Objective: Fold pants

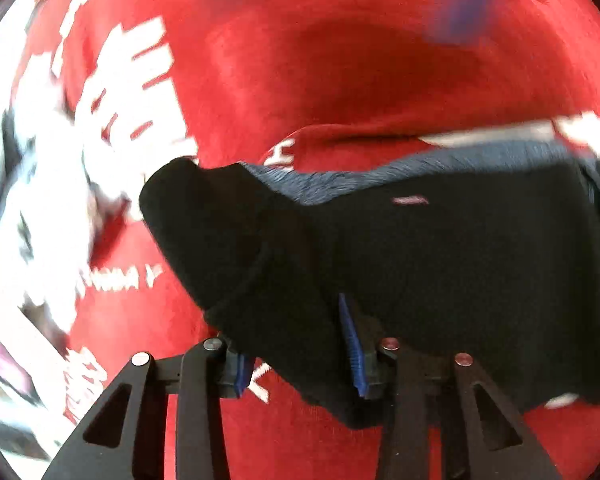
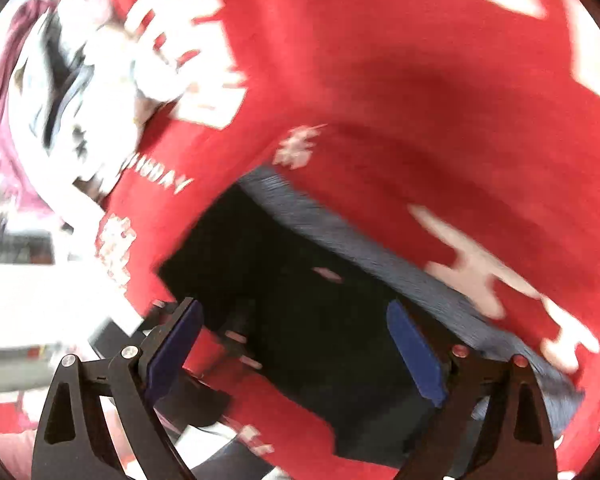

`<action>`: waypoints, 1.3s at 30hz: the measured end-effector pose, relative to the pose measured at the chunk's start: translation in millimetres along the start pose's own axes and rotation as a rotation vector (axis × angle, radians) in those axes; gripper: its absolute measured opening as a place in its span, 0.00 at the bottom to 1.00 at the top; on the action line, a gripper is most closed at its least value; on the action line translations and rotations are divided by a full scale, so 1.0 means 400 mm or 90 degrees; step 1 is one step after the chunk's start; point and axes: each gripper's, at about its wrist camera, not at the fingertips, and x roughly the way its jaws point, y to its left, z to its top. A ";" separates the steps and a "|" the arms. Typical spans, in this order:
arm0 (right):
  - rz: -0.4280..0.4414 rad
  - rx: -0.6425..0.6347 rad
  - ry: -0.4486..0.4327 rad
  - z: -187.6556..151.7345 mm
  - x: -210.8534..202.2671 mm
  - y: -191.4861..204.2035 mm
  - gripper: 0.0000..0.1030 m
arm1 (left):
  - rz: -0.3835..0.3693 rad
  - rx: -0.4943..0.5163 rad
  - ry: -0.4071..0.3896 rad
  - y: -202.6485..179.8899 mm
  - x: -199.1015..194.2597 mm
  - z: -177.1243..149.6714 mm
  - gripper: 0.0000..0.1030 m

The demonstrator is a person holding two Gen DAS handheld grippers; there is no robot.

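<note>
- Where your left gripper (image 1: 300,364) shows at the bottom of the left wrist view, its jaws stand fairly close together, with a fold of the dark pants (image 1: 420,264) lying between the blue pads (image 1: 352,344); the cloth covers the right pad's tip, and you cannot tell from the blur whether both pads press on it.
- Your right gripper (image 2: 296,352), in the lower part of the right wrist view, has its jaws wide apart, and nothing is gripped between its blue pads (image 2: 416,360).
- Between and beyond those open jaws lie the pants (image 2: 300,320), a dark folded block near the middle and bottom of the frame, with a grey-blue ribbed band (image 2: 364,256) along their upper right edge.
- In the left view the pants stretch from the centre to the right edge, with the same ribbed band (image 1: 380,176) along the top.
- Under the pants lies a red cloth with white lettering (image 1: 320,60), filling most of both frames.
- At the left edge of each view is a blurred heap of white and pink things (image 2: 60,80), too smeared to name.
</note>
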 end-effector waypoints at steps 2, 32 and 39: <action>0.020 -0.029 0.043 0.043 0.063 0.057 0.92 | 0.018 0.022 -0.003 -0.014 -0.001 0.001 0.38; 0.234 0.169 -0.170 -0.354 -0.318 -0.392 0.16 | -0.193 0.144 -0.213 -0.439 -0.476 0.225 0.38; 0.226 0.302 -0.215 -0.638 -0.356 -0.689 0.16 | -0.249 0.242 -0.193 -0.734 -0.510 0.200 0.38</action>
